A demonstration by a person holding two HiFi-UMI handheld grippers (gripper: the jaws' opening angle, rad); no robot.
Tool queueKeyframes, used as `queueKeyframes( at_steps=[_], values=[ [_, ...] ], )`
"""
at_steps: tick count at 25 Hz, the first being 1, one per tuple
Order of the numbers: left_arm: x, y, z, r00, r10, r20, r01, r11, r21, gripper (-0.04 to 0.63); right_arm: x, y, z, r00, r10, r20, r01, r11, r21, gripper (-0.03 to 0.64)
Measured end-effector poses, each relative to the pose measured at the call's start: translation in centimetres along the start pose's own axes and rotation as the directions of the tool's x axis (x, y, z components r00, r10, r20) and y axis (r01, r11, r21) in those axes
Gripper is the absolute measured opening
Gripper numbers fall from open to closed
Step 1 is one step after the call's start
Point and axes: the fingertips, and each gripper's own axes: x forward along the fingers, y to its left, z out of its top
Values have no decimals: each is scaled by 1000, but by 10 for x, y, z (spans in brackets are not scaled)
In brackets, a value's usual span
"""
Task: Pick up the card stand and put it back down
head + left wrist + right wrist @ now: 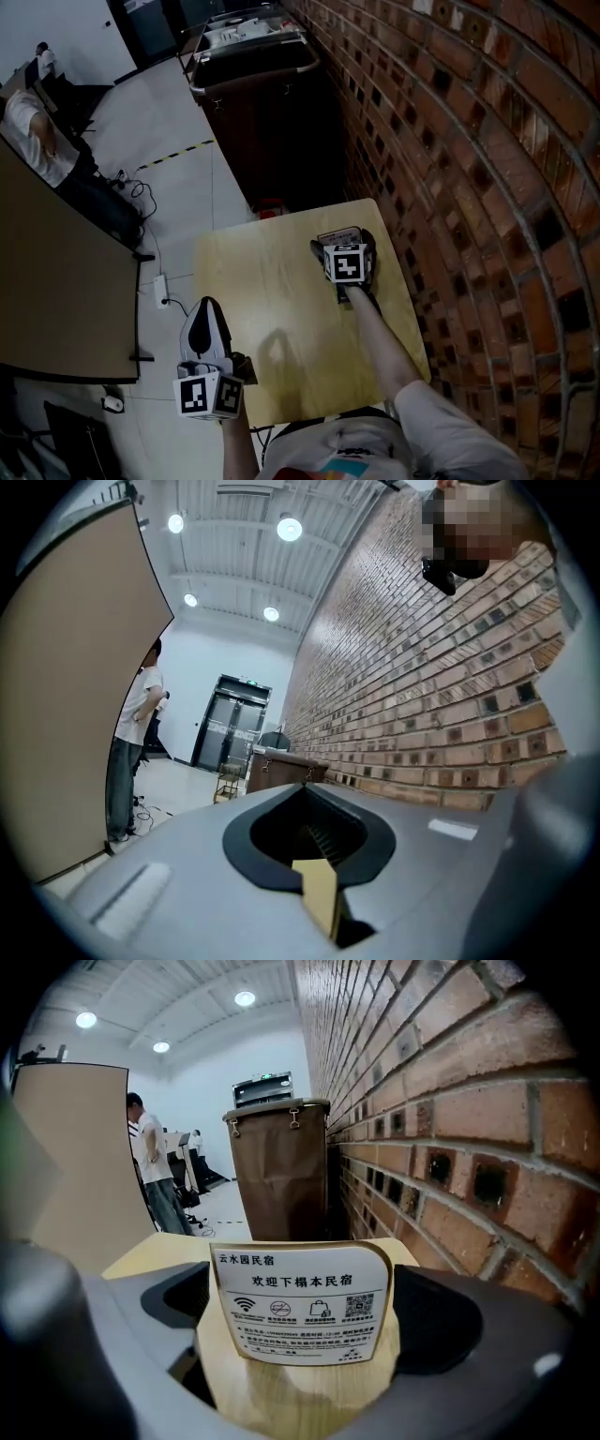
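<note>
The card stand (337,232) is a white printed card in a round pale wood base. It stands upright on the light wooden table (272,309), near the far right corner by the brick wall. My right gripper (343,242) is open, one jaw on each side of the stand, and the pads do not press on it. In the right gripper view the card stand (305,1302) fills the middle between the wide dark jaws of the right gripper (307,1316). My left gripper (205,314) hovers over the table's near left edge, shut and holding nothing. The left gripper (314,860) points up at the room.
A brick wall (469,187) runs along the table's right side. A dark brown cabinet (262,103) stands beyond the table's far edge. A tan partition (56,300) and a power strip (161,286) with cables are on the left. A person (37,131) is at far left.
</note>
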Motion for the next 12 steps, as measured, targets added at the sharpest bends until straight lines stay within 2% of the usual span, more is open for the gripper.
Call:
queueKeyframes(
  at_steps=[5,12],
  values=[
    [1,5,1,1000,13,1,-13,1000,5,5,9,-1,2,999,-34,15,34,999,-7,575],
    [-2,15,1,999,40,-4,-40,999,9,5,13,-1,8,997,-29,70,30,999,-17,572]
  ],
)
